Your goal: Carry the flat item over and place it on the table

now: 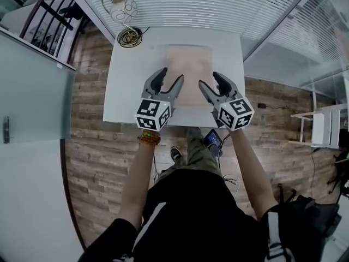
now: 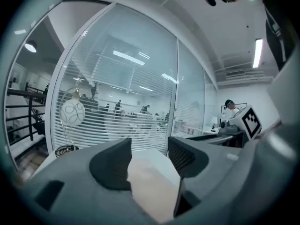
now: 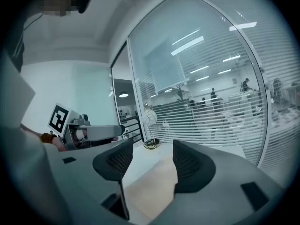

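Office, glass walls (image 2: 190, 90) with blinds (image 3: 211, 102), striplight (image 2: 258, 53)

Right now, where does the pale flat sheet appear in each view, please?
Head view: sheet centred on the table.
Left gripper view: sheet low centre, seen between left gripper jaws.
Right gripper view: sheet low centre, seen between right gripper jaws.
Shared landmark: globe lamp.

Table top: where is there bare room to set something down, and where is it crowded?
Bare white strips run along the table left and right of the flat item, the left one wider. Crowded: the far left corner, by the lamp and coiled cable, and the near edge, where the left gripper and right gripper hover open.
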